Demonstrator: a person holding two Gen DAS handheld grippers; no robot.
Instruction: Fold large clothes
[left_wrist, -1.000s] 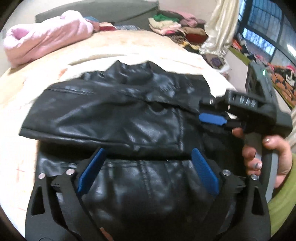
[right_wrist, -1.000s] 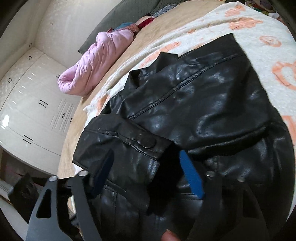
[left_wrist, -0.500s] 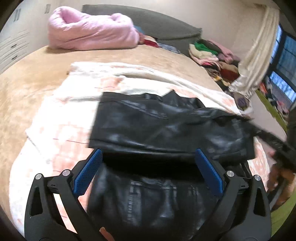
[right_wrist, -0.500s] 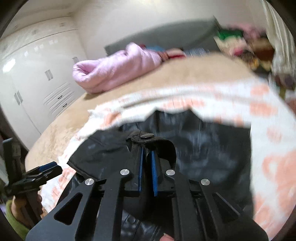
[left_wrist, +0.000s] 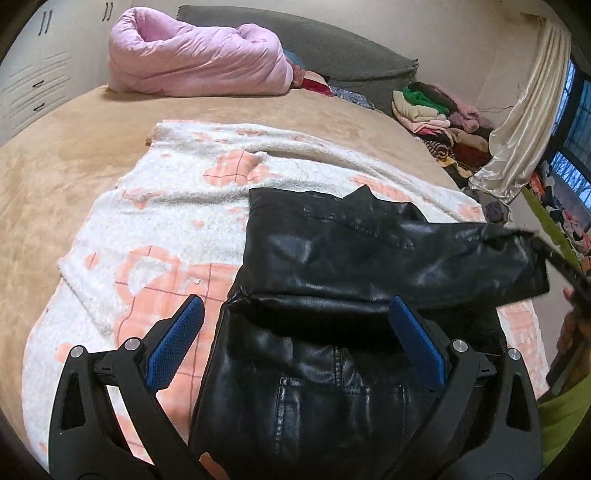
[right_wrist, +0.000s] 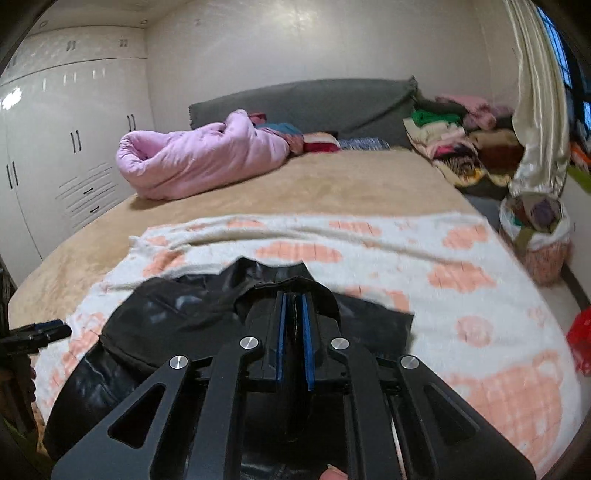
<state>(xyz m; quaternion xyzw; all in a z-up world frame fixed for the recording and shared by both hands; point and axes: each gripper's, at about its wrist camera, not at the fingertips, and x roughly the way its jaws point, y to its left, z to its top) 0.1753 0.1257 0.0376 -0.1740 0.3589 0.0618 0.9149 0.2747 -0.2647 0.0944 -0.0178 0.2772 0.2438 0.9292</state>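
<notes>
At the far left a white wardrobe (right_wrist: 55, 147) lines the wall, and a pink quilt (left_wrist: 192, 59) lies bundled at the head of the bed (left_wrist: 55, 155), against a grey headboard (right_wrist: 314, 103). A white blanket (left_wrist: 166, 221) with orange patches is spread over the tan bed. On the blanket lies the black jacket (left_wrist: 332, 266), partly folded. The left tongs (left_wrist: 291, 343) hang wide open above its near part, the blue pads apart and pressing on nothing. To the right one sleeve (left_wrist: 480, 258) is lifted off the jacket and stretched out sideways. The right tongs (right_wrist: 294, 314) are closed on its cuff (right_wrist: 295, 291), the leather pinched between the pads. Past the bed, on the right, clothes (right_wrist: 454, 136) are piled beside a pale curtain (right_wrist: 535, 110).
</notes>
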